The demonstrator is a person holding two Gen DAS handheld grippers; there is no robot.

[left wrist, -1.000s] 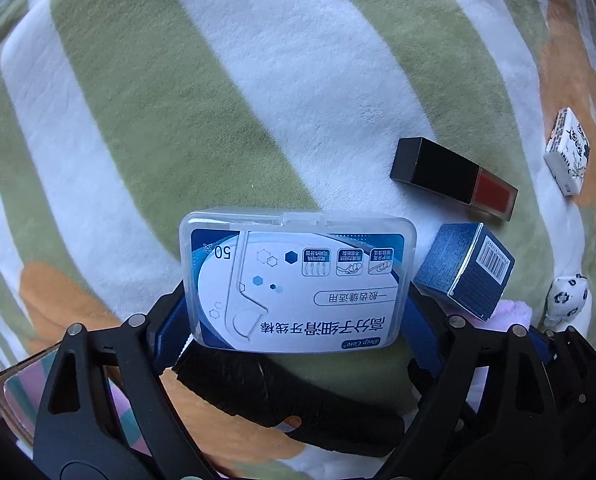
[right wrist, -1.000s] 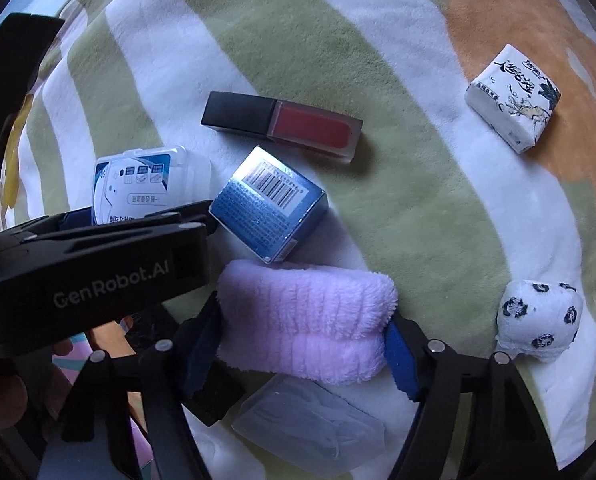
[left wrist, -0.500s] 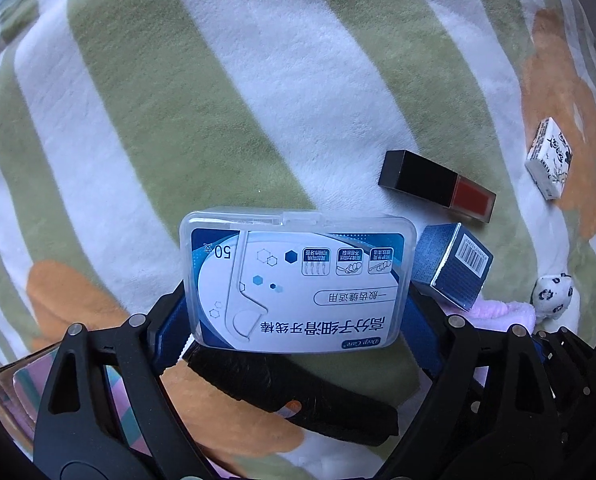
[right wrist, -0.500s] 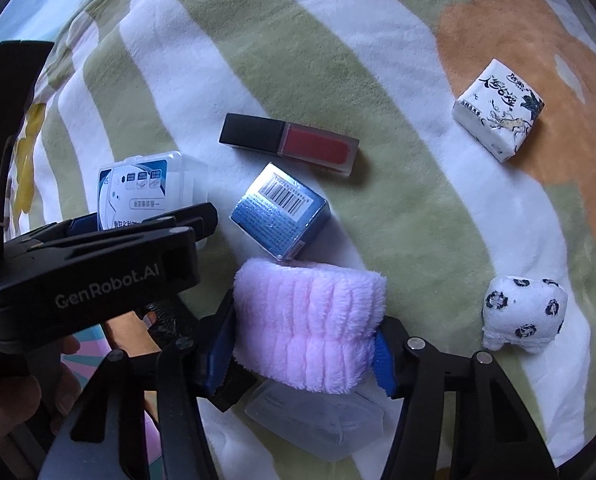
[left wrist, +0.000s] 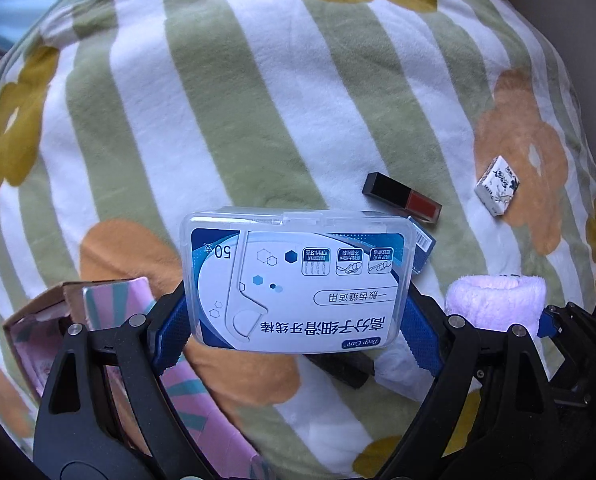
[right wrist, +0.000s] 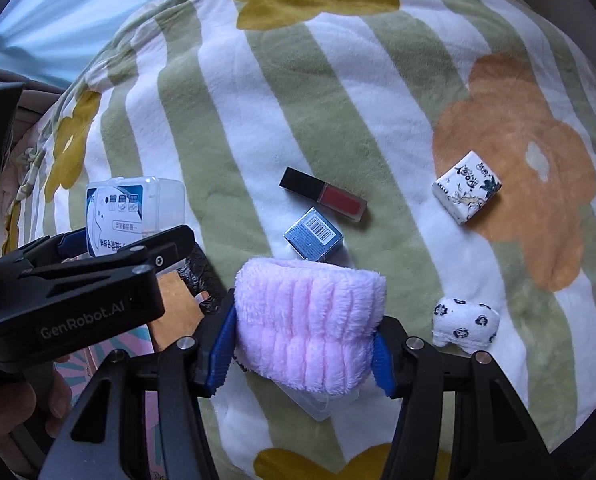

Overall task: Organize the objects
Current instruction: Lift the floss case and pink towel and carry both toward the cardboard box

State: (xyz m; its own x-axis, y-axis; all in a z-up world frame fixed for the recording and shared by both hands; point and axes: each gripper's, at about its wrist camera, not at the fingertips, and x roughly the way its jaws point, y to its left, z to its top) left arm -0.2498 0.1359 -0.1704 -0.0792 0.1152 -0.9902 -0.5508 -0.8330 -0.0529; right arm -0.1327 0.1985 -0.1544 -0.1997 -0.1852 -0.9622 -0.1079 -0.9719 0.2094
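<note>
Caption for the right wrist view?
Right gripper clamps pink towel roll above striped blanket; left gripper holds floss box.

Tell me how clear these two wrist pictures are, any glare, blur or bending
Left wrist view: sharp, the floss box label is readable though upside down, faint sheen on its lid; fisheye bends the blanket stripes, corners go black. Right wrist view: sharp too, soft daylight, the pink towel casts little shadow.

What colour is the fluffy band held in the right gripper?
Pale pink; the fluffy band shows best in the right wrist view.
</note>
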